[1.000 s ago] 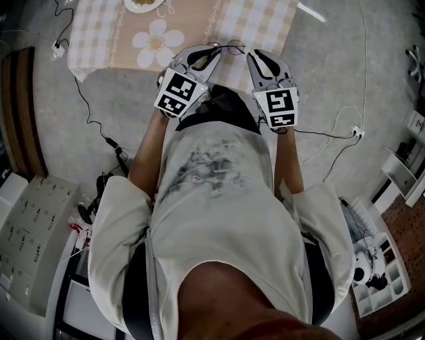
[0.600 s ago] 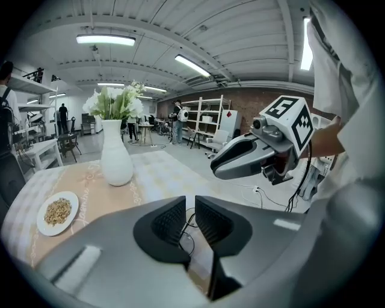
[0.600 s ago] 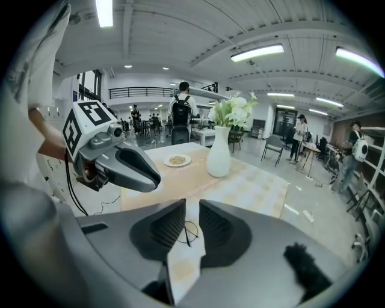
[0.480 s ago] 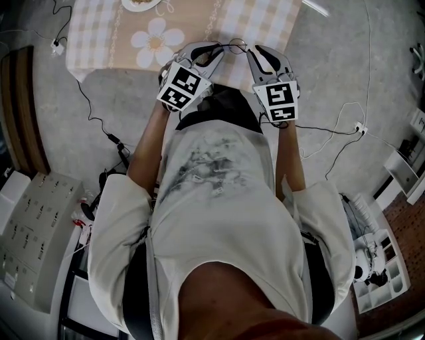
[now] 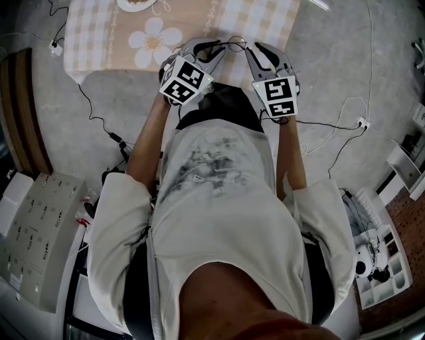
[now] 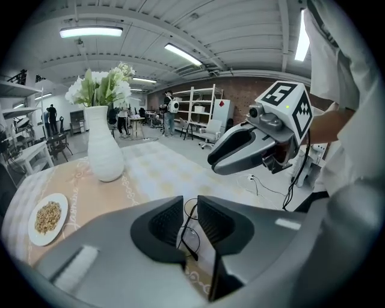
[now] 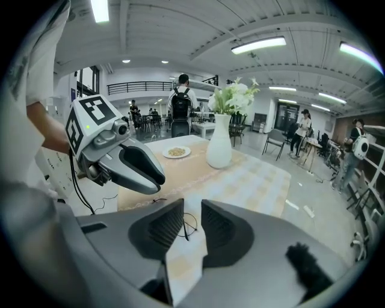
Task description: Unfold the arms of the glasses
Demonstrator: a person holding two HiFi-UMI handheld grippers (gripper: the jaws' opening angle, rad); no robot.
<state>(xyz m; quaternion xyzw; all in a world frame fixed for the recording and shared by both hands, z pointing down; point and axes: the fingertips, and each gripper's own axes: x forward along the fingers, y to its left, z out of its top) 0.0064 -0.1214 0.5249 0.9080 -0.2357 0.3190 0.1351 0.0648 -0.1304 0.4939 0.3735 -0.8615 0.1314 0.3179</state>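
Checked worktop w/ wire glasses; L gripper & R gripper one per end, prob. for an arm each, jaws just opening, spread round them, not pinching.

The person is wearing a loose pale T-shirt with a faded grey print on the chest. Its short sleeves are ballooning wide, and dark bottoms are showing just behind the grippers. The left gripper and right gripper are showing smooth grey shells with black ribbed pads inside. Behind each a white cube is carrying black square markers, and a black cable is trailing from the right gripper's rear.
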